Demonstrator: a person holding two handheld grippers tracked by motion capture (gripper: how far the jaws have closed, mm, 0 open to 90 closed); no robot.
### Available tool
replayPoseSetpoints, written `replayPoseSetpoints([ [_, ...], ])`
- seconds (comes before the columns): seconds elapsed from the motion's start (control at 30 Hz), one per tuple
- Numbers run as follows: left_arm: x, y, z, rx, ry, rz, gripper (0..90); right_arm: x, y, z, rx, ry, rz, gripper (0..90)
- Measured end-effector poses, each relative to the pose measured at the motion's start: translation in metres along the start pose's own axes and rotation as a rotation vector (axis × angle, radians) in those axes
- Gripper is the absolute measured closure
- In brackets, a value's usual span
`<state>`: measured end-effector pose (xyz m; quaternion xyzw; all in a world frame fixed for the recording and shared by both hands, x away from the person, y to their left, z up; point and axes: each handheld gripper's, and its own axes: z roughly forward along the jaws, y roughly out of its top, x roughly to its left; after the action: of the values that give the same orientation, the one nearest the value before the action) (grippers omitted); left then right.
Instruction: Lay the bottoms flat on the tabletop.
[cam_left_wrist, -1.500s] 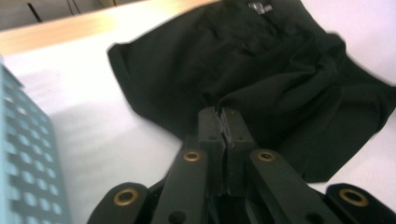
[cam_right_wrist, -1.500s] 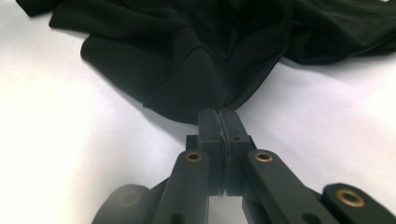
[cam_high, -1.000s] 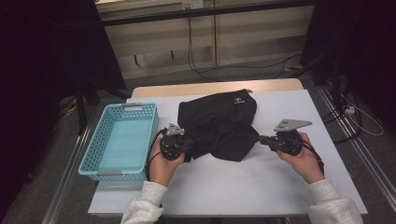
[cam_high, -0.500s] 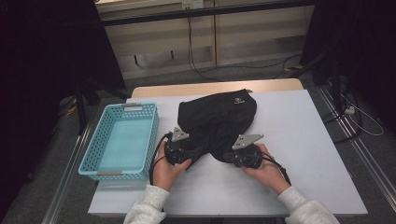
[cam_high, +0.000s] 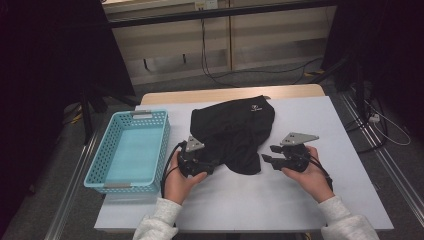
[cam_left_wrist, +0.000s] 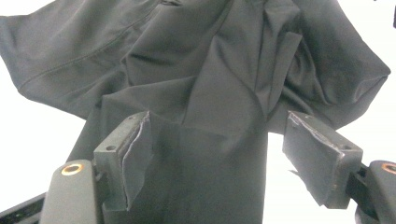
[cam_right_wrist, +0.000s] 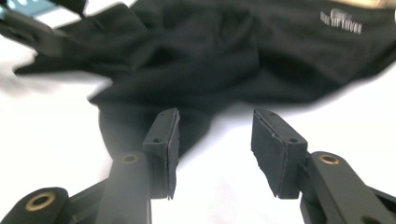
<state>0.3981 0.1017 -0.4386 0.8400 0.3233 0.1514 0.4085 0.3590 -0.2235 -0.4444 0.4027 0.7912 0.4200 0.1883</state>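
Your left gripper (cam_high: 212, 166) at lower middle had just opened, cloth (cam_high: 235, 132) loose between its jaws. Your right gripper (cam_high: 268, 160) backed off right, opening on nothing. The cloth lay mid-table, folded over; the basket (cam_high: 102, 170) waited left.

Overhead light is falling on the white table (cam_high: 300, 200) in the high view, while the floor and room around it are sinking into near black. The black garment (cam_high: 235, 130) is swallowing detail, its folds barely reading. In the 2 gripper views the tabletop is blowing out to flat white glare, and the cloth is showing soft grey creases. The right gripper view is smearing with motion blur at its upper left, and the near jaws are looking slightly soft.
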Motion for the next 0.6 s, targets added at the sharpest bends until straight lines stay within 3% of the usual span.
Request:
replayPoseSetpoints([
  [0.03,-0.001,0.001,0.0,-0.004,-0.001,0.002,24.7,0.002,-0.004,0.005,0.04,0.025,-0.014,51.9],
  [0.13,-0.003,0.003,0.003,-0.01,-0.009,0.006,24.7,0.007,-0.006,0.011,0.064,0.054,-0.027,51.9],
  [0.23,-0.006,0.004,0.006,-0.001,-0.015,0.019,24.8,0.015,-0.005,0.021,0.081,0.064,-0.043,51.9],
  [0.4,-0.008,0.003,0.008,0.007,-0.006,0.033,24.3,0.02,-0.004,0.033,0.117,0.072,-0.029,55.5],
  [0.43,-0.009,0.003,0.008,0.005,-0.009,0.032,24.1,0.021,-0.005,0.035,0.108,0.077,-0.022,58.3],
  [0.53,-0.008,0.001,0.007,0.007,-0.008,0.037,23.8,0.023,-0.003,0.039,0.101,0.075,-0.039,80.9],
  [0.6,-0.006,0.0,0.006,0.012,-0.002,0.035,23.6,0.022,-0.002,0.042,0.089,0.097,-0.025,86.8],
])
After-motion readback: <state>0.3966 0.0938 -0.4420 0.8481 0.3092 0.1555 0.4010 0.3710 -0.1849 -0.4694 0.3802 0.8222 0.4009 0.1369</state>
